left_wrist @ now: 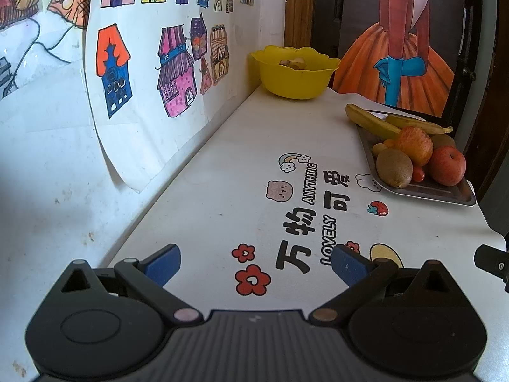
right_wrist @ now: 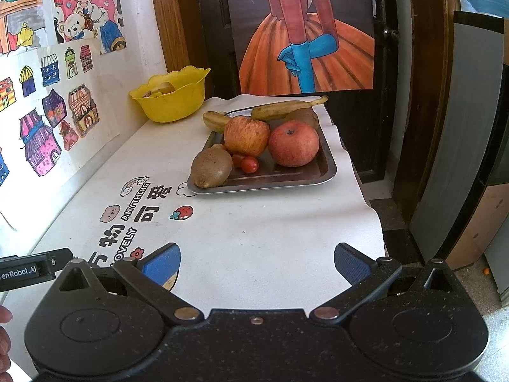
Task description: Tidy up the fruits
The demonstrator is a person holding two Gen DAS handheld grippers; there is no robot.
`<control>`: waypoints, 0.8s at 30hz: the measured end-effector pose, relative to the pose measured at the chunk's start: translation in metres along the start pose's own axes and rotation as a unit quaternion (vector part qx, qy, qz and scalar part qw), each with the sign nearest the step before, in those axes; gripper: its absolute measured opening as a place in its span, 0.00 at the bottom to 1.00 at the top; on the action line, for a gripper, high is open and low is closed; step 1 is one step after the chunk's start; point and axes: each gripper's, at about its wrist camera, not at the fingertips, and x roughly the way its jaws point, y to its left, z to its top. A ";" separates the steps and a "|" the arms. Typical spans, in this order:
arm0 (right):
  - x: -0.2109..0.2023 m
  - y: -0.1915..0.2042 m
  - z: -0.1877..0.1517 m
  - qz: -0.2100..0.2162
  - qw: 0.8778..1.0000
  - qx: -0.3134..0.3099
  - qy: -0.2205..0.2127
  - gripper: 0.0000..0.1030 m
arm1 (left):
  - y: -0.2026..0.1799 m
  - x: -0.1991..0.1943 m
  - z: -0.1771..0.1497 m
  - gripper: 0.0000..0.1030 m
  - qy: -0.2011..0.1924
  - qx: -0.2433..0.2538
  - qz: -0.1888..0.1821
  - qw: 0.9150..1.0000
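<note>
A bright yellow plastic bowl (right_wrist: 171,98) has a wavy rim. Two red-and-yellow streaky apples (right_wrist: 293,143), brown fuzzy kiwis (right_wrist: 211,167) and little red tomatoes (right_wrist: 249,164) fill a shiny grey metal tray (right_wrist: 327,172).

A home: children's drawings (left_wrist: 178,73) taped to the wall, wooden door (right_wrist: 423,95), cartoon-printed tablecloth (right_wrist: 254,222).

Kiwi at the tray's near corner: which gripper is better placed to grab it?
Probably right. The right gripper is open with the kiwi nearly straight ahead on the tray; for the open left gripper, the fruit sits far off to its right.
</note>
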 end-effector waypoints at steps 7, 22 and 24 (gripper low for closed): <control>0.005 0.001 0.000 0.001 1.000 -0.002 0.004 0.99 | 0.000 0.002 0.000 0.99 0.002 0.002 0.001 1.000; 0.006 -0.003 0.001 0.002 1.000 -0.002 0.007 0.99 | 0.000 0.005 0.002 0.99 0.013 0.003 0.026 1.000; 0.006 -0.003 0.001 0.003 1.000 -0.003 0.008 0.99 | 0.000 0.004 0.002 0.99 0.014 0.002 0.025 1.000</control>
